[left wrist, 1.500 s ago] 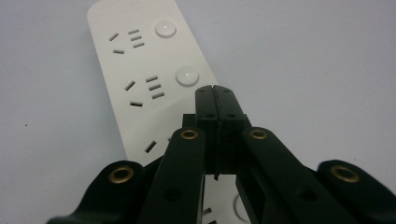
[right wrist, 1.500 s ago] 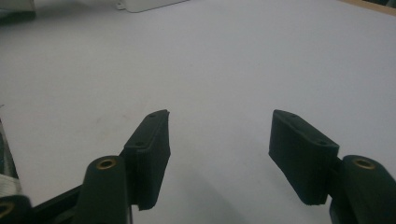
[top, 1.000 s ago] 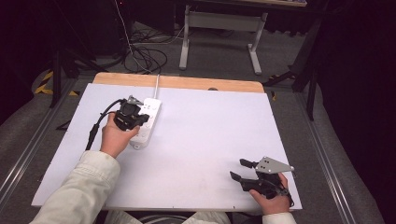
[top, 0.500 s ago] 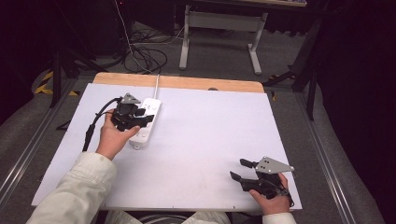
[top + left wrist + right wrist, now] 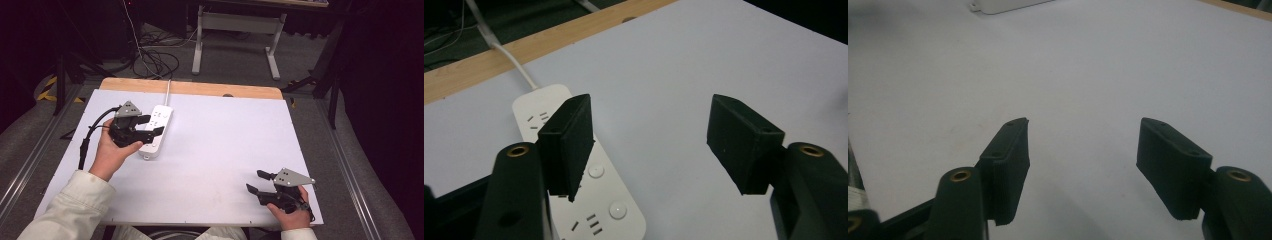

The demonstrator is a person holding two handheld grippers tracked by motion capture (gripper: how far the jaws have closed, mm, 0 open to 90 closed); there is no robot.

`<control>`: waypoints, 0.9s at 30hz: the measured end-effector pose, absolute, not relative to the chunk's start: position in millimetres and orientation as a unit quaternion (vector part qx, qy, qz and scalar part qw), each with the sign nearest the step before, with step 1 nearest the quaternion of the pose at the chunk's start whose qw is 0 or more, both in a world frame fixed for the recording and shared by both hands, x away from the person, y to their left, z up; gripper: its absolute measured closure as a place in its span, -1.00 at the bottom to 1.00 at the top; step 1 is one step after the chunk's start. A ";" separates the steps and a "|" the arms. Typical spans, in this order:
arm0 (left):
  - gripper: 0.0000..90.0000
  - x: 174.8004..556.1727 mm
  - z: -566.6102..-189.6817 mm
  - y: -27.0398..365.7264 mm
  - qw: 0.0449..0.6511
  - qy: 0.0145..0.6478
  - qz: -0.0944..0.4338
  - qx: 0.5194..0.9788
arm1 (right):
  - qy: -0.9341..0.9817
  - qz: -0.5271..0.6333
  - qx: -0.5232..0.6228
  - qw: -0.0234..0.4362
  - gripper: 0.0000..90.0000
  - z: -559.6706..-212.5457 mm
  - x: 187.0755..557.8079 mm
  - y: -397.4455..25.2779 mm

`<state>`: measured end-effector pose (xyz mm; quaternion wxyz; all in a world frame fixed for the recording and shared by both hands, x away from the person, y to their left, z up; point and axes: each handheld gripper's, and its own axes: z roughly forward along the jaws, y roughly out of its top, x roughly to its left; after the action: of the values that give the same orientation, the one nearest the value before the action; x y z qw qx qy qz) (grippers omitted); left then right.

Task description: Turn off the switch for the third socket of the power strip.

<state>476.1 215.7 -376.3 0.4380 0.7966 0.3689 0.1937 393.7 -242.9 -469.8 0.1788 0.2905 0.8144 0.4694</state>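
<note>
A white power strip [image 5: 159,125] lies on the white table top [image 5: 220,145] at the far left, its white cord [image 5: 167,91] running off the far edge. My left gripper [image 5: 154,125] hovers at the strip's left side, open and holding nothing. In the left gripper view the strip [image 5: 600,192] sits under the left jaw, and the gap of the left gripper [image 5: 654,137] is over bare table. My right gripper [image 5: 254,181] rests open near the front right corner. The right gripper [image 5: 1080,150] faces bare table, with the strip's end [image 5: 1008,5] far off.
A wooden strip [image 5: 200,89] edges the table's far side. A black cable [image 5: 86,137] trails from the left gripper off the left side. Beyond the table are floor cables [image 5: 150,55] and a metal stand [image 5: 235,30].
My left gripper has drawn back a little to the left, off the top of the power strip, with its jaws open. The right gripper has stayed where it was.
</note>
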 end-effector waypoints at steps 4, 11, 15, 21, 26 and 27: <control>-0.36 462.5 -374.4 218.8 0.446 0.351 0.202 0.799 | 0.814 0.469 0.291 0.179 -0.15 -469.7 393.5 -243.0; -0.43 439.0 -373.7 227.7 0.460 0.333 0.218 0.794 | 0.814 0.470 0.290 0.180 -0.16 -469.5 393.4 -242.8; -0.49 427.2 -373.1 232.1 0.460 0.326 0.218 0.797 | 0.813 0.471 0.291 0.182 -0.16 -469.2 393.1 -242.8; -0.54 413.7 -381.1 242.1 0.459 0.327 0.220 0.796 | 0.813 0.471 0.290 0.182 -0.16 -469.2 392.9 -242.7; -0.55 405.4 -390.6 255.4 0.476 0.337 0.209 0.785 | 0.813 0.471 0.290 0.181 -0.16 -469.1 392.7 -242.4; -0.55 403.9 -393.0 257.6 0.480 0.340 0.206 0.782 | 0.813 0.471 0.291 0.181 -0.17 -469.1 392.7 -242.4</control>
<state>403.9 257.6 -393.0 0.4800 0.7822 0.3395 0.2061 392.7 -242.4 -469.1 0.1811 0.2906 0.8129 0.4712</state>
